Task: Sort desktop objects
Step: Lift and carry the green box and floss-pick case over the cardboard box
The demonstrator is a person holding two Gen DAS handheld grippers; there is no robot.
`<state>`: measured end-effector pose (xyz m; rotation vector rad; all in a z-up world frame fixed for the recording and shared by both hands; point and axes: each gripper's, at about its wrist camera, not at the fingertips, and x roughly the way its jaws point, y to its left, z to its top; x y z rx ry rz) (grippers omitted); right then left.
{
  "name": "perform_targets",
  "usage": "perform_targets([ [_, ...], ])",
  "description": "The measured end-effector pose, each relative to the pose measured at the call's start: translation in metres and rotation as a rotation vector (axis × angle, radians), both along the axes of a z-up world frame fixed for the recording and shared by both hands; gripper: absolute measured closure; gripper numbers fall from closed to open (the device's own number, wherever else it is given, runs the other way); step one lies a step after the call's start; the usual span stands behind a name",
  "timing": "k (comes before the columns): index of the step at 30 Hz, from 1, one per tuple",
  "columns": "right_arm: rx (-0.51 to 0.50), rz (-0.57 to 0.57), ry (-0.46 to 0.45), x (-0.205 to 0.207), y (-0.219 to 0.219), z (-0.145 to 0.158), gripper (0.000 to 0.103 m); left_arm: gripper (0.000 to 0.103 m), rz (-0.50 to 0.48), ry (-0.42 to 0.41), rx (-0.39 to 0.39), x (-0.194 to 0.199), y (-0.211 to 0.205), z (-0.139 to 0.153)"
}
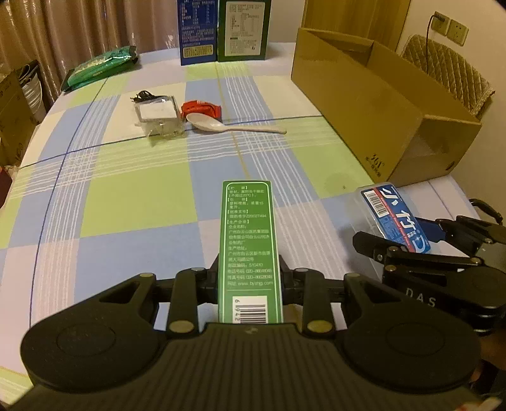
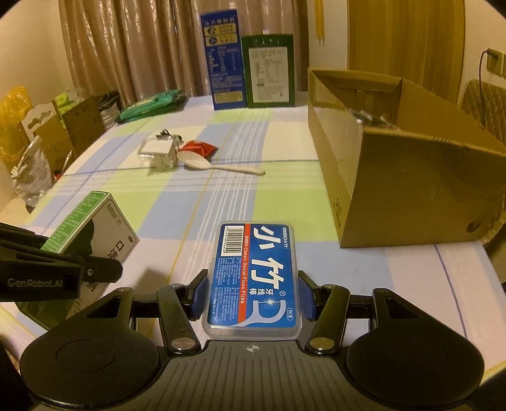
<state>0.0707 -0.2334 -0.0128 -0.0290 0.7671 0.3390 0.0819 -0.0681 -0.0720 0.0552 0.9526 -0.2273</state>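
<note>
From the left wrist, the left gripper [image 1: 249, 278] is clamping a slim green carton [image 1: 249, 246] by its long sides, lifted above the tabletop's [image 1: 132, 189] near edge; it is probably light and crushable, so a gentle hold suits it.

From the right wrist, the right gripper [image 2: 251, 294] is gripping a floss pick case [image 2: 251, 275], rigid, slick plastic, near the cardboard box [image 2: 411, 177] along the right edge.

I see brown curtains [image 2: 132, 47] at 11 o'clock | checked tablecloth [image 1: 142, 196] across the table | quilted chair [image 1: 449, 72] at 2 | wall sockets [image 1: 450, 27] | warm dim light
</note>
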Motion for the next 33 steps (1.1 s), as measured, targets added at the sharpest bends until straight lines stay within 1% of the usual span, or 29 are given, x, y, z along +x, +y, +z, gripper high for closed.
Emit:
perform_targets([
  [12, 0.028, -0.047, -0.068, -0.019, -0.024, 0.041, 0.050, 0.078, -0.027, -0.043, -0.037, -0.023, -0.020, 0.027],
  [16, 0.042, -0.072, -0.094, -0.021, -0.038, 0.054, 0.050, 0.078, -0.042, -0.057, -0.048, -0.027, -0.030, 0.034],
  [26, 0.083, -0.172, -0.133, -0.013, -0.083, 0.080, 0.050, 0.078, -0.105, -0.088, -0.088, -0.018, -0.067, 0.052],
  [33, 0.097, -0.201, -0.149, -0.006, -0.102, 0.092, 0.050, 0.078, -0.155, -0.114, -0.104, -0.005, -0.101, 0.063],
])
